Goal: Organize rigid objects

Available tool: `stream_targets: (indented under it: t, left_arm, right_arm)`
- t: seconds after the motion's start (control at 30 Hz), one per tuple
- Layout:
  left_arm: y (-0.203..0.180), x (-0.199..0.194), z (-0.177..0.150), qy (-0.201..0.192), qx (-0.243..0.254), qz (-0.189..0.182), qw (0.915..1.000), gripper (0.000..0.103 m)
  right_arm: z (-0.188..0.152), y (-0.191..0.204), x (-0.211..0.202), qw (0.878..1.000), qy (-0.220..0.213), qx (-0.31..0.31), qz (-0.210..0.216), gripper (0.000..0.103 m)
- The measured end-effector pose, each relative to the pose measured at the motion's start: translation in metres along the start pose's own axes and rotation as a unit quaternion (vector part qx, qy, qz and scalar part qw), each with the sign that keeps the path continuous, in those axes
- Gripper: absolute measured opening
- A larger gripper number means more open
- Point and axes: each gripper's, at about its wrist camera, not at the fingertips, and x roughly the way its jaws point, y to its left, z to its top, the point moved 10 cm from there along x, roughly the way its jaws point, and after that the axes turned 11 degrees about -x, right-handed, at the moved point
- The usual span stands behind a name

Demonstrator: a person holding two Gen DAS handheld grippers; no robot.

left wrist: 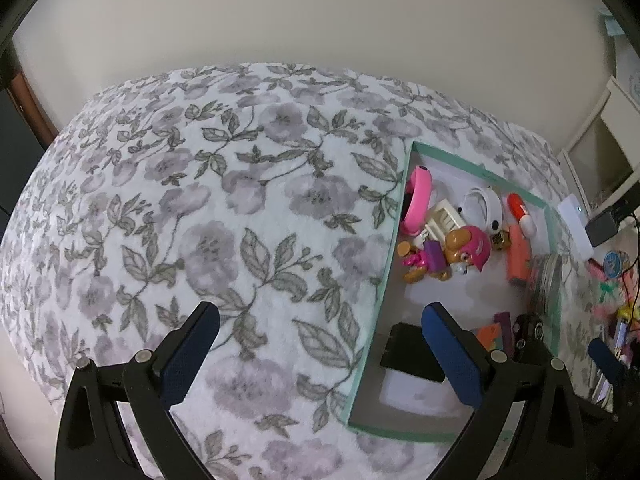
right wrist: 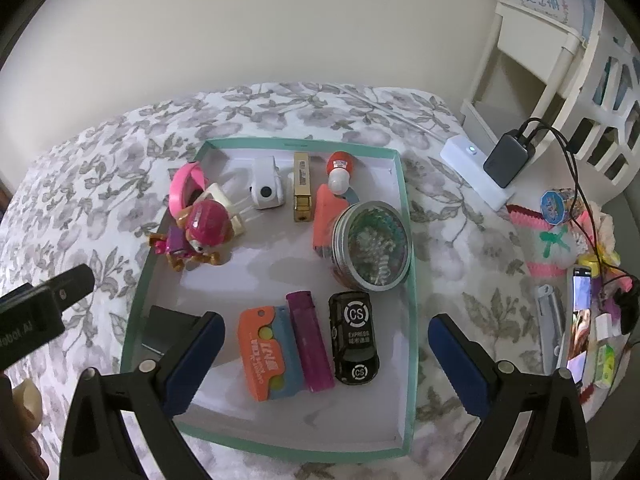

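Two sets of fingers, both wide, nothing held. Left gripper (left wrist: 320, 354) over floral cloth-covered table (left wrist: 224, 216), shallow green-rimmed white box (right wrist: 408, 240) by its right finger. Right gripper (right wrist: 326, 360) above box: orange card holder (right wrist: 262, 354), purple lighter (right wrist: 310, 340), black toy car (right wrist: 355, 338) between fingers.

black item (right wrist: 168, 330) behind gripper finger

A floral cloth (right wrist: 100, 184) covers the surface; a power bank (right wrist: 507, 157) sits on a white hub (right wrist: 472, 168); a phone (right wrist: 580, 316) lies nearby.
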Motion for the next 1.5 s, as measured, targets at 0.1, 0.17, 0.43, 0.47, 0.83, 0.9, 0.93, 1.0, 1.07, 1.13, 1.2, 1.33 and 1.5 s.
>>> stream_targets:
  t: [0.1,0.17,0.43,0.47,0.83,0.9,0.93,1.0,1.07,1.13,1.2,1.33,1.5]
  left_arm:
    - [0.007,-0.006,-0.005,-0.004,-0.005,0.004,1.0,0.101]
    - [0.011,-0.011,-0.009,-0.005,-0.006,0.002,1.0,0.101]
    - [0.014,-0.036,-0.027,-0.032,0.033,0.003,0.9989,0.101]
    - [0.014,-0.038,-0.029,-0.035,0.037,0.005,0.9987,0.101]
    - [0.042,-0.059,-0.047,-0.061,0.064,0.062,0.9941,0.101]
    - [0.044,-0.06,-0.049,-0.065,0.068,0.068,0.9933,0.101]
    - [0.045,-0.062,-0.05,-0.067,0.069,0.066,0.9932,0.101]
    - [0.044,-0.064,-0.051,-0.065,0.069,0.058,0.9937,0.101]
    - [0.045,-0.065,-0.052,-0.064,0.066,0.057,0.9941,0.101]
    - [0.049,-0.067,-0.052,-0.065,0.06,0.063,0.9941,0.101]
    - [0.052,-0.068,-0.052,-0.065,0.053,0.062,0.9945,0.101]
    - [0.055,-0.068,-0.053,-0.059,0.046,0.059,0.9954,0.101]
    - [0.054,-0.07,-0.054,-0.061,0.047,0.059,0.9953,0.101]
  right_arm:
    - [-0.003,0.001,-0.007,1.0,-0.005,0.004,0.001,0.103]
    - [-0.005,0.002,-0.012,1.0,-0.011,0.003,0.004,0.103]
    - [-0.02,0.011,-0.036,0.999,-0.031,0.006,0.018,0.103]
    - [-0.022,0.012,-0.038,0.999,-0.034,0.007,0.022,0.103]
    - [-0.046,0.022,-0.059,0.999,-0.044,-0.001,0.019,0.103]
    - [-0.049,0.023,-0.061,0.999,-0.044,-0.003,0.017,0.103]
    - [-0.05,0.023,-0.062,0.999,-0.044,-0.004,0.015,0.103]
    - [-0.051,0.024,-0.064,0.999,-0.046,-0.008,0.01,0.103]
    - [-0.053,0.024,-0.065,0.999,-0.047,-0.008,0.007,0.103]
    - [-0.054,0.024,-0.068,0.999,-0.049,-0.008,0.006,0.103]
    - [-0.054,0.023,-0.071,0.999,-0.053,-0.006,0.003,0.103]
    - [-0.055,0.019,-0.077,0.998,-0.062,0.003,-0.002,0.103]
    - [-0.055,0.017,-0.079,0.998,-0.065,0.008,0.002,0.103]
